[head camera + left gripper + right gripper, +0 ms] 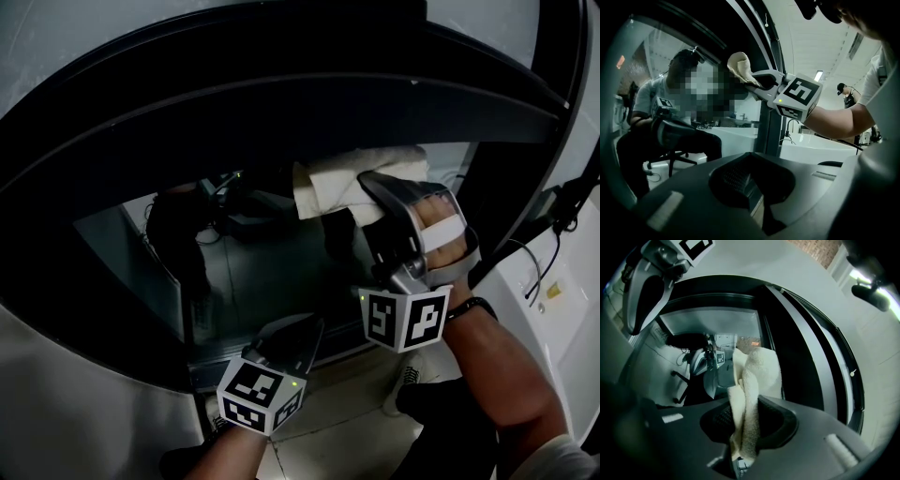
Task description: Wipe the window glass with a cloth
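A cream cloth is bunched against the upper part of the window glass, just under the black frame. My right gripper is shut on the cloth, and in the right gripper view the cloth stands up from between the jaws of the right gripper. My left gripper hangs lower and to the left, near the pane's bottom edge, shut with nothing in it. The left gripper view looks up at the cloth and the right gripper. The left gripper shows at the right gripper view's top left.
A thick black window frame curves over the pane. Behind the glass a person sits on an office chair. A white panel with cables lies at the right. Another person stands far off.
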Tool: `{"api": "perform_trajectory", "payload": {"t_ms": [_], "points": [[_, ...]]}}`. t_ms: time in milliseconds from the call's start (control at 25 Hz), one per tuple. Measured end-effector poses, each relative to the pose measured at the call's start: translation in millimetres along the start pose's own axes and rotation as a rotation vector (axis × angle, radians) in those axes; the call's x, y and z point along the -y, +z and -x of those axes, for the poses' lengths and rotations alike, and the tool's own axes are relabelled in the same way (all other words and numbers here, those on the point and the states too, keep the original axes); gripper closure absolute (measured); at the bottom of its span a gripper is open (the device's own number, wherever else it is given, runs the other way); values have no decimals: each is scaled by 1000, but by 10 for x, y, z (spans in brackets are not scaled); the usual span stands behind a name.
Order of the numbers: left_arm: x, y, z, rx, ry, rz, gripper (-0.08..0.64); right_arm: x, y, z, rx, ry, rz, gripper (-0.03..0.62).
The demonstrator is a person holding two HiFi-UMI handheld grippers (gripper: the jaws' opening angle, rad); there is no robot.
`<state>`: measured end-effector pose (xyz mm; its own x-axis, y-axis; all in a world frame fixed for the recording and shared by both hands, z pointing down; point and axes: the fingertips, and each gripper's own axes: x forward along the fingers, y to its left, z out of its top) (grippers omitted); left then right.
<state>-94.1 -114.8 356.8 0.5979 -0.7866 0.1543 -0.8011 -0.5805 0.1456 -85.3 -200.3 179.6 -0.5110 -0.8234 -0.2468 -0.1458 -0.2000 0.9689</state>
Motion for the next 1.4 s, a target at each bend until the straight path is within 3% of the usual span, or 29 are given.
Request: {"api": "perform_trajectory", "payload": {"t_ms": [520,960,1160,1400], "points": [[41,-110,-84,-4,-9,-7,544,-399,-16,138,6,32,-27,508],[5,-284,-123,-26,-12,33,543,-741,-34,220,14,48,-74,508],[29,-296,-149,-7,-54,47,543,-880,-12,255,22,39,-92,505],[15,-292,-158,-17,-38,47,543,-1037,-22,323,27,70,-92,505]]}}
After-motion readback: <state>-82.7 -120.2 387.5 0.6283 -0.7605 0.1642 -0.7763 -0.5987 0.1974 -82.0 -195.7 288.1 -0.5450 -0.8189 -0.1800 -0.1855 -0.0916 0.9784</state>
